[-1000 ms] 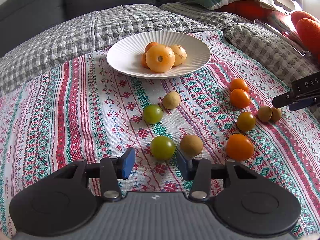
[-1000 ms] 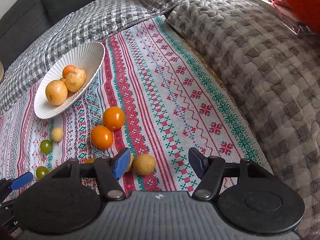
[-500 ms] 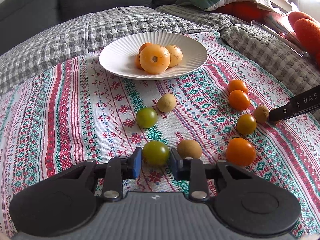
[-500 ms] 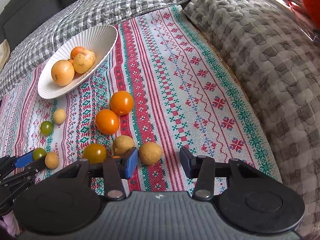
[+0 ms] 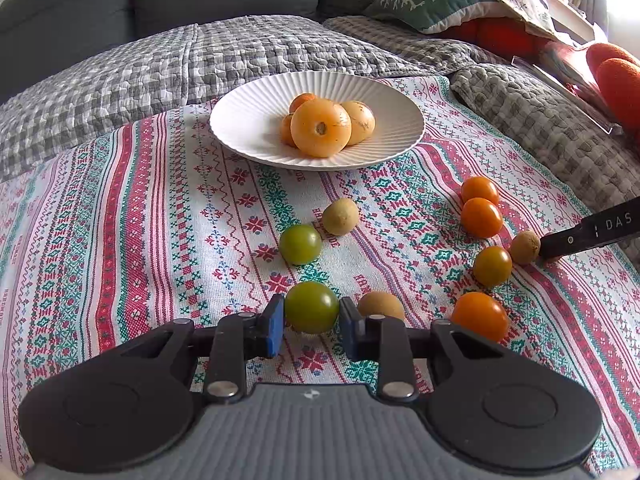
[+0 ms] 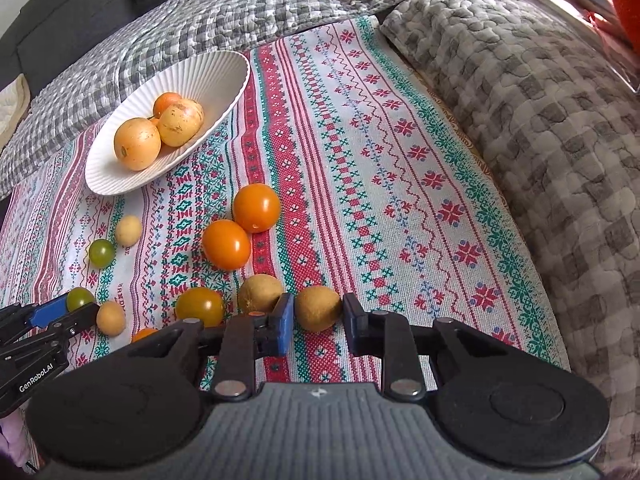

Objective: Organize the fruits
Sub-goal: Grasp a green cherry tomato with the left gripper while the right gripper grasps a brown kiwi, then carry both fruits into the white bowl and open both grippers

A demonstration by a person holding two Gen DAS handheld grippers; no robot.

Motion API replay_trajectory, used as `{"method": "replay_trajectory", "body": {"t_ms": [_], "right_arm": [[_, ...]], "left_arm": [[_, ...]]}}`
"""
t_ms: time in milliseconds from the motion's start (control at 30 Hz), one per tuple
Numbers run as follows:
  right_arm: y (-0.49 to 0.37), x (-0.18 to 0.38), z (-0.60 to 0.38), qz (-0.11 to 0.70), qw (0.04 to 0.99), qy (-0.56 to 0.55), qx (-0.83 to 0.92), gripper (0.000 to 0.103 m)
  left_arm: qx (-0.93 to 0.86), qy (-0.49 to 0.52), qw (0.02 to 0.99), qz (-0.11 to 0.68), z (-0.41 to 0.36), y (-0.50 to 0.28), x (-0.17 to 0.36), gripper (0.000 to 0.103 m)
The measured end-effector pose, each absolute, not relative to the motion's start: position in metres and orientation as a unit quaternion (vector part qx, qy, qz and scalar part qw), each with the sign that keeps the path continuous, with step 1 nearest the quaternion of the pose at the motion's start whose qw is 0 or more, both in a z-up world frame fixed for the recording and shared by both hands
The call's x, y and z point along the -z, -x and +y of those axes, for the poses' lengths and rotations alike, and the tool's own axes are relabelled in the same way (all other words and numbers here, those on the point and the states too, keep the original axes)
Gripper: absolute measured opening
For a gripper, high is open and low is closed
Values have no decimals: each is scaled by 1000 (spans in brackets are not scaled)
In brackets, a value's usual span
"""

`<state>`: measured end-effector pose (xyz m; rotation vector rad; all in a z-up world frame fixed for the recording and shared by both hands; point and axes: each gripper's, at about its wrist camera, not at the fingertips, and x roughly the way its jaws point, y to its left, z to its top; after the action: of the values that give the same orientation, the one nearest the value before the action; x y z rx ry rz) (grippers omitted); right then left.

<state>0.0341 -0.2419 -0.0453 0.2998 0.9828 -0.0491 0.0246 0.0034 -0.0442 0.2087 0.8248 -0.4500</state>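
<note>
Nearest the viewer, the left gripper [image 5: 311, 322] is pinching a green tomato [image 5: 311, 307], its blue-padded jaws pressed against either side of the fruit, which is still sitting on the patterned cloth [image 5: 160, 220] spread over a bed or sofa. The jaws are gripping at the tomato's widest part, likely so it will not slip when raised. Just beside it on the right, a small brown fruit [image 5: 381, 305] is lying loose, and an orange tomato [image 5: 480, 316] is sitting further right.

The right gripper [image 6: 318, 322] is pinching another brown fruit [image 6: 318, 307] in the same way; its jaws have just been closing and are now resting against both sides. Its twin [image 6: 260, 293] is lying just left of the left jaw, so the grip seems placed to take one and leave the other.

Further off, more loose fruit is dotting the cloth: a second green tomato [image 5: 300, 244], a pale brown fruit [image 5: 340, 216] and two orange tomatoes [image 5: 480, 204] close together.

Beyond them, a white ribbed plate [image 5: 248, 120] is holding a small heap of yellow-orange fruit [image 5: 321, 127], apparently the collecting place. Behind, a grey checked quilt [image 5: 140, 72] is covering the rest, with a green cushion [image 5: 432, 0] at the back.
</note>
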Motion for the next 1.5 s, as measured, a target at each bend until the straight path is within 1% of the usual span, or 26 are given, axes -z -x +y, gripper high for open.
{"method": "replay_trajectory", "body": {"t_ms": [400,567,733,967,1233,1500], "right_arm": [[-28,32,-246,441,881,-171,20,23],[-27,26,-249,423,886,-190,7,23],[-32,17,-244,392,898,-201,-22,23],[-47,10,-231,353,909,-214,-65,23],[-77,5,-212,319,921,-196,-107,23],[-101,14,-191,319,931,-138,-112,23]], "left_arm": [[206,-54,889,405,8,-27,31,21],[195,-65,899,387,8,-31,18,21],[193,-39,902,384,8,-48,9,21],[188,-37,906,376,0,-86,0,21],[192,-26,904,380,-7,-135,0,21],[192,1,896,399,-13,-172,15,21]]}}
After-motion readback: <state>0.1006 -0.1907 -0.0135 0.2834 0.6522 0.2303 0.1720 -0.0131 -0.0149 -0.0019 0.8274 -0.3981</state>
